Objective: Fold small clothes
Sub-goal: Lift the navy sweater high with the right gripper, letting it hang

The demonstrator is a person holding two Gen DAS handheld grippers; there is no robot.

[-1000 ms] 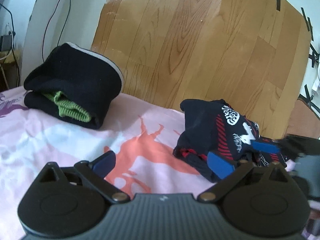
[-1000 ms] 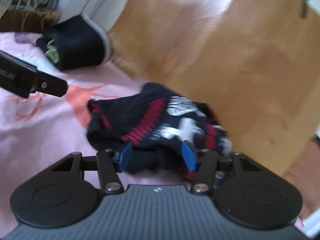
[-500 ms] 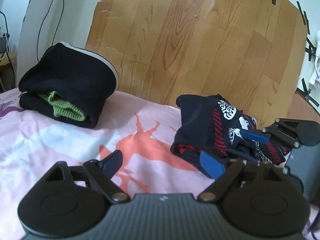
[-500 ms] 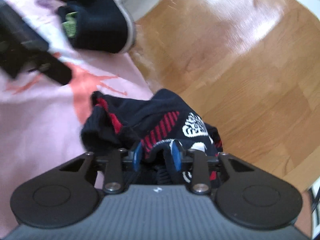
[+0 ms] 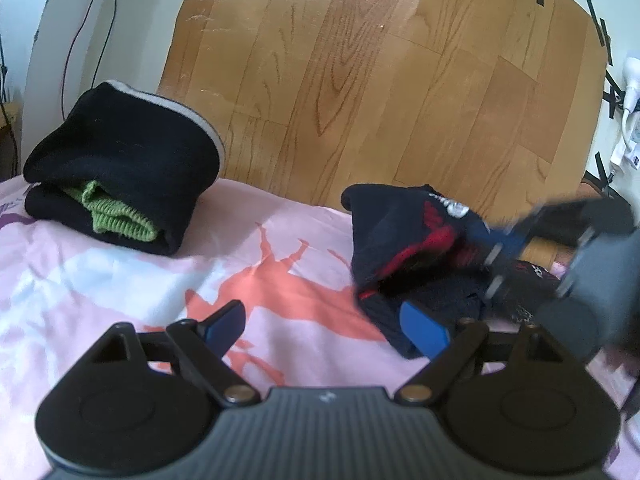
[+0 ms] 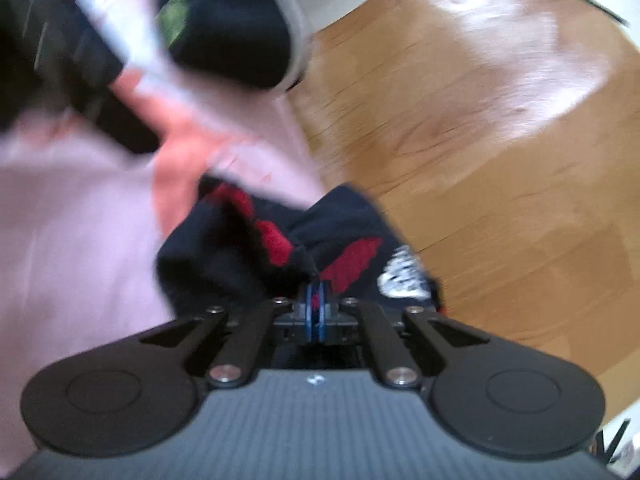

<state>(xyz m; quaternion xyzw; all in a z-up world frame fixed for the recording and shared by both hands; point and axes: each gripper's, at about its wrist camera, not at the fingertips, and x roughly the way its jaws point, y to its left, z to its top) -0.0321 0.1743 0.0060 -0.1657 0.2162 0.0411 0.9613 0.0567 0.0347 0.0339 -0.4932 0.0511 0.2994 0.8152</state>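
The right gripper (image 6: 315, 307) is clenched on a fold of the navy-and-red patterned garment (image 6: 256, 256), which bunches just ahead of its blue pads on the pink printed sheet (image 5: 120, 280). The left gripper (image 5: 324, 324) stands released, the garment touching its right fingertip. A folded black garment (image 5: 120, 160) lies well ahead to its left.

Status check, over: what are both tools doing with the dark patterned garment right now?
Right tool just closed, pinching the navy, red and white garment. Left tool open, nothing between its pads, beside the garment. Folded black pile sits clear, far left.
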